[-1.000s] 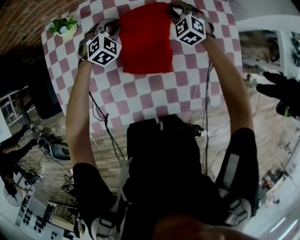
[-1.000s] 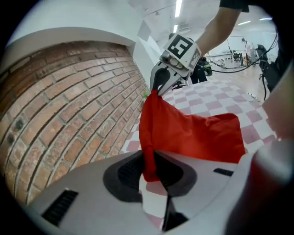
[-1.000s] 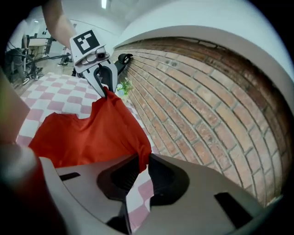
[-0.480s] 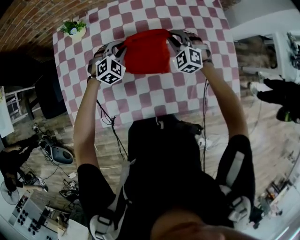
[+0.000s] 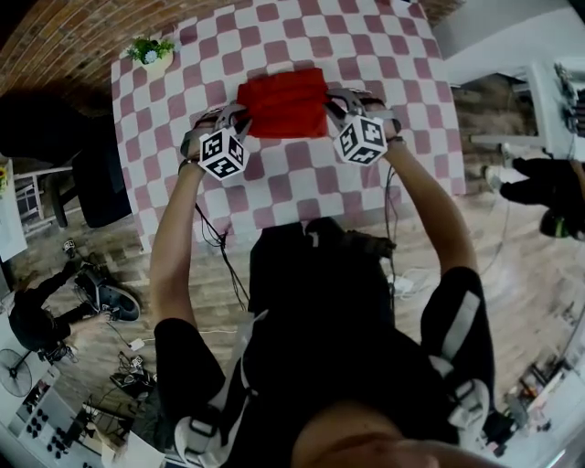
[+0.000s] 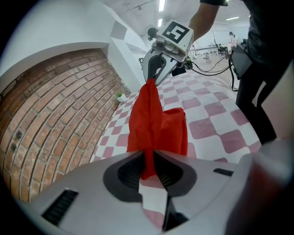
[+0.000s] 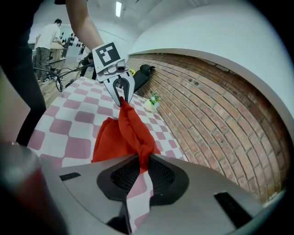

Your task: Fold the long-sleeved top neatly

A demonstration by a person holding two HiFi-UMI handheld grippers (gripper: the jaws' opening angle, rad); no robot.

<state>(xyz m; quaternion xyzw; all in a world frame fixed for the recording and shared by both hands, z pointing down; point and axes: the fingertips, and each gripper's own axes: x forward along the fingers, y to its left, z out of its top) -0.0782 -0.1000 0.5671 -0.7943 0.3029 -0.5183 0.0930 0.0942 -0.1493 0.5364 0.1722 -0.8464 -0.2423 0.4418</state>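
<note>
Staged home corner inside a large lab or recording hall: a tabletop (image 5: 302,192) under a pink-and-white checked cloth stands against a brick wall (image 6: 59,114), with a small potted plant (image 5: 151,52) at its far edge. Black cables (image 5: 216,260) trail over the wood-look floor (image 5: 521,265), and a white partition (image 7: 183,32) rises above the brick. Strip lights (image 6: 161,5) line a high ceiling, and a person (image 7: 46,36) stands at a bench in the open hall beyond.

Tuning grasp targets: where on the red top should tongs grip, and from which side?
Grip the red top at its two opposite ends, coming from the near side: it's a folded band spanning left tongs and right tongs, both clamped on bunched cloth.
</note>
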